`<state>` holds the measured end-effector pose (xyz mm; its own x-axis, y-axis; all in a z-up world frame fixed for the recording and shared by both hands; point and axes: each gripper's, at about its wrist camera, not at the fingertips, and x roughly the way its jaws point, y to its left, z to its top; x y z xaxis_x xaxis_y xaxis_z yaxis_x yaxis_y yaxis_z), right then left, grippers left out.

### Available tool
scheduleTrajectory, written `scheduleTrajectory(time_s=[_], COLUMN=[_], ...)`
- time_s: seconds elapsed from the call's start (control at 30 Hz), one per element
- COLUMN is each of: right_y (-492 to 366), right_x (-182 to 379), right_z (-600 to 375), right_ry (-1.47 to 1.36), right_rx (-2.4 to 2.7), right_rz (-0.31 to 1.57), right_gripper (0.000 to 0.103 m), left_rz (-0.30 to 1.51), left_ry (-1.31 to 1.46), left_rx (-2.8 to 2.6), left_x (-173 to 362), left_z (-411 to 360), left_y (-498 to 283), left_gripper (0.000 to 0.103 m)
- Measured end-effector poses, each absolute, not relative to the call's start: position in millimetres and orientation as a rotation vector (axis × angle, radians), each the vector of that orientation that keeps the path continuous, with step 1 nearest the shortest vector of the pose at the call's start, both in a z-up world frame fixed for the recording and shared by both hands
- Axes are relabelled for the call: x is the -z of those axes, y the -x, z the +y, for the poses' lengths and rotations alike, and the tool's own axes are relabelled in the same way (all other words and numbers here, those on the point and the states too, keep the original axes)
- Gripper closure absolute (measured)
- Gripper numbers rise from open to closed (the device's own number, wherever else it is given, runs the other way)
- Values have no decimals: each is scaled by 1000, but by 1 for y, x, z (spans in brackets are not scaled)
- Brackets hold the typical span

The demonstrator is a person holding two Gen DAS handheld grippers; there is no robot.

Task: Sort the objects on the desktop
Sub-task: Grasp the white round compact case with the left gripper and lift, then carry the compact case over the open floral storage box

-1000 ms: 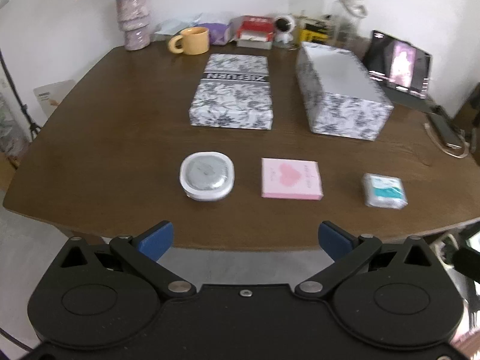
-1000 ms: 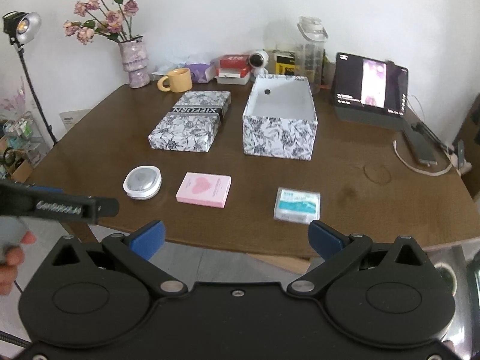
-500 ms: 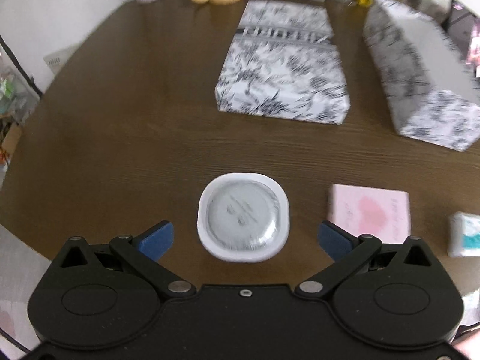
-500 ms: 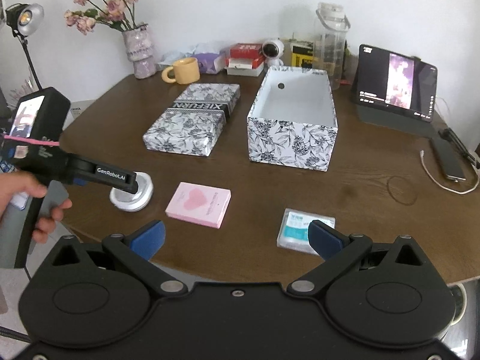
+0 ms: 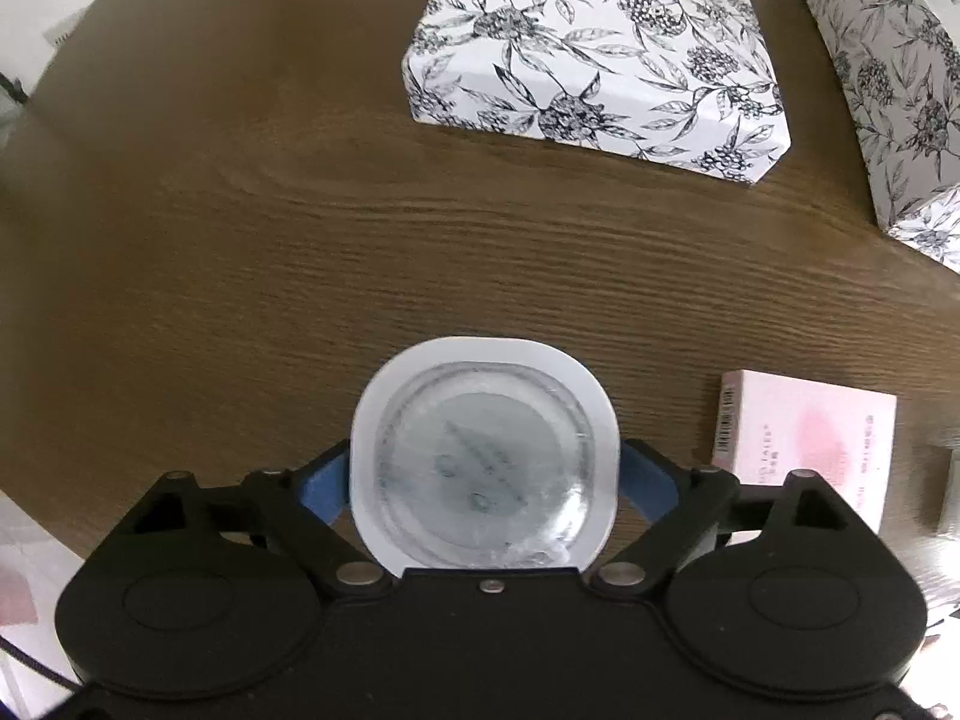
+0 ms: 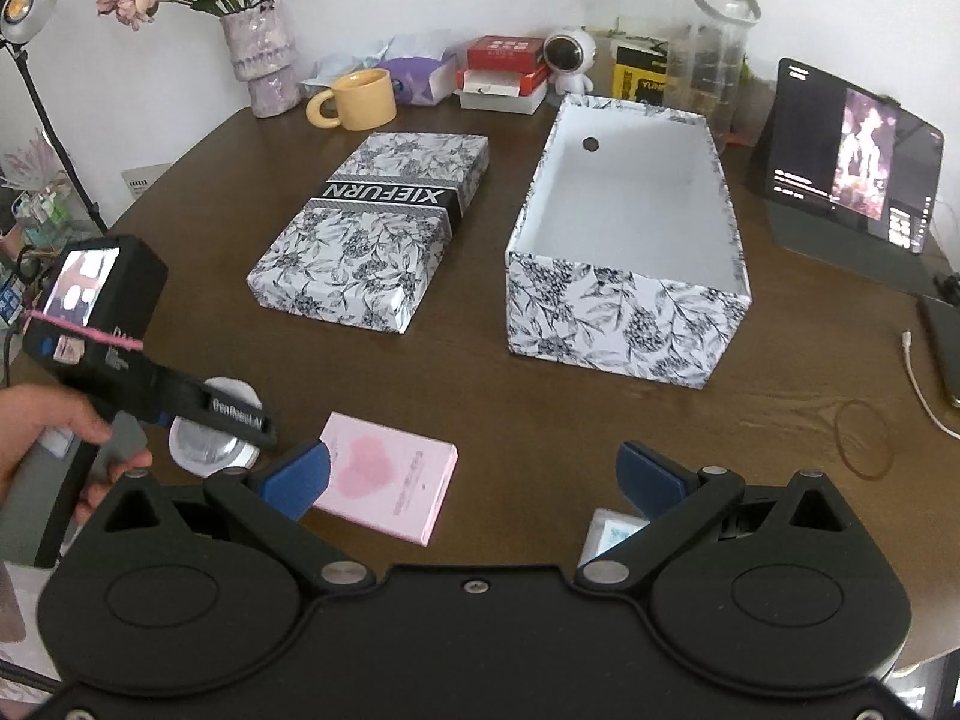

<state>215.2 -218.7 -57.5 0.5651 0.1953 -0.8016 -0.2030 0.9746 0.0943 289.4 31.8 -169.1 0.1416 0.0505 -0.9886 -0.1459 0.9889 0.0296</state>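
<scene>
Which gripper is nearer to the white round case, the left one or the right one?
Left. The left gripper has its fingers on both sides of the white round case; the right gripper hovers apart, beside the pink box.

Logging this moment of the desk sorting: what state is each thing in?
Left tongs: closed around the white case, pads at both its sides.
White case: lid shut, on the table.
Right tongs: open, holding nothing.
Floral box: open, inside bare.
Floral lid: flat on the table beside the box.
Pink box: lying flat, closed.
Tablet: screen on.
</scene>
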Motion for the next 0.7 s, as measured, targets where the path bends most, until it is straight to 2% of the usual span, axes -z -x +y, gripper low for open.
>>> scheduleTrajectory(time_s=[0.07, 0.1, 0.4, 0.7], right_y=[-222, -225, -252, -286], right_x=[58, 58, 65, 64], right_z=[-218, -219, -233, -260], right_ry=[9, 11, 8, -5], right_rx=[-230, -228, -191, -152], right_rz=[947, 950, 986, 984], right_gripper=[0, 0, 0, 0], left_rz=[1433, 1435, 1441, 1195], left_ry=[79, 83, 27, -117], left_rx=[-142, -139, -90, 273], left_x=[168, 167, 159, 53], left_z=[31, 31, 26, -47], left_y=[-289, -289, -292, -358], left_gripper=[16, 22, 23, 23])
